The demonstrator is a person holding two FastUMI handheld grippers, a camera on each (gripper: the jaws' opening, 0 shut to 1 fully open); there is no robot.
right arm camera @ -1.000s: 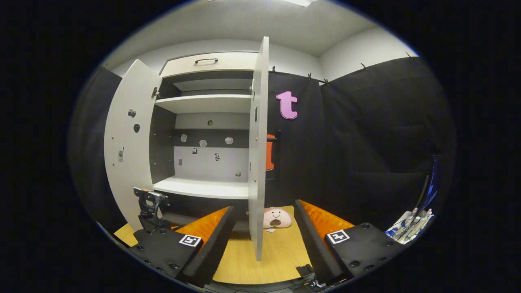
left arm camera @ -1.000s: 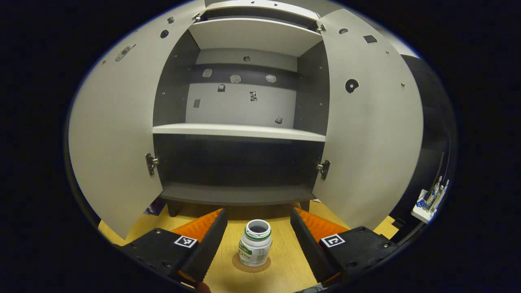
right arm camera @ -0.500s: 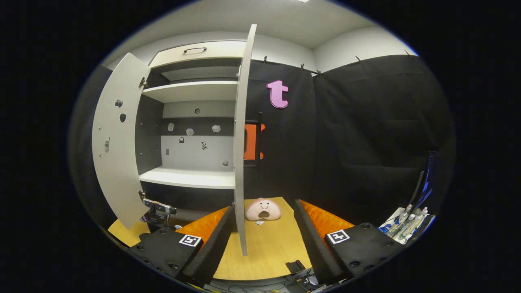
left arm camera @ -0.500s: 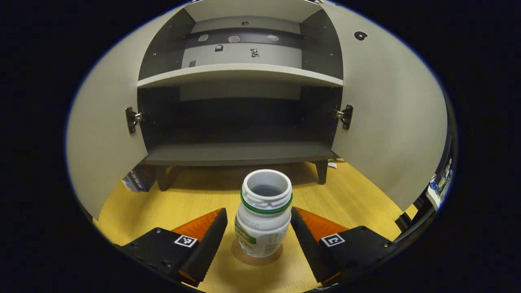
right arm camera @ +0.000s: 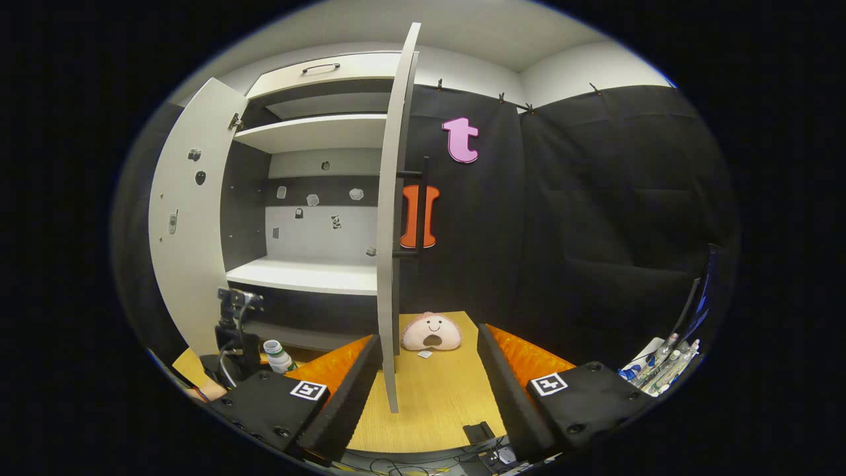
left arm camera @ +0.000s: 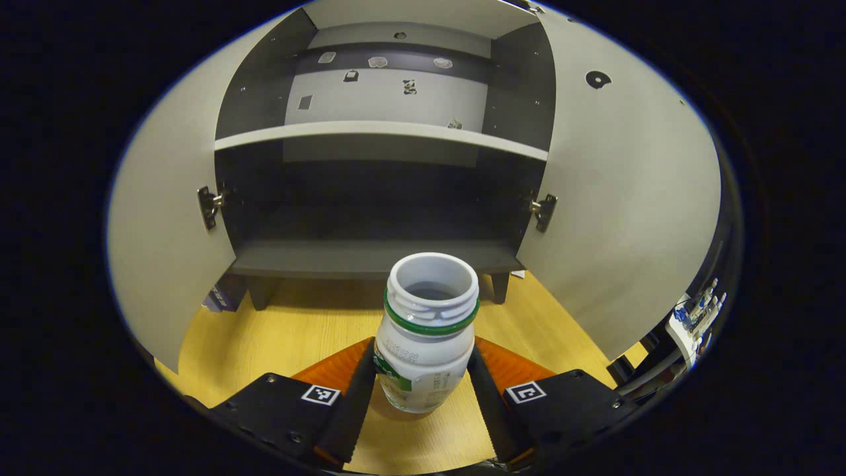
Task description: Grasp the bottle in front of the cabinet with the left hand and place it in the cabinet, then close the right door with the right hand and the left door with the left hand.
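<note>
The left gripper was closed around the bottle, both fingers pressed against its lower sides. The bottle stood upright and uncapped, with a green ring below its open mouth, over the wooden floor just in front of the cabinet; whether its base touched the floor could not be told. Both cabinet doors stood wide open, the left door and the right door flanking the dark lower compartment. In the right gripper view, the right gripper had its fingers spread apart, gripping nothing, with the right door's edge between them farther off. A pink plush toy lay on the floor beyond the door, near the black cloth wall
</note>
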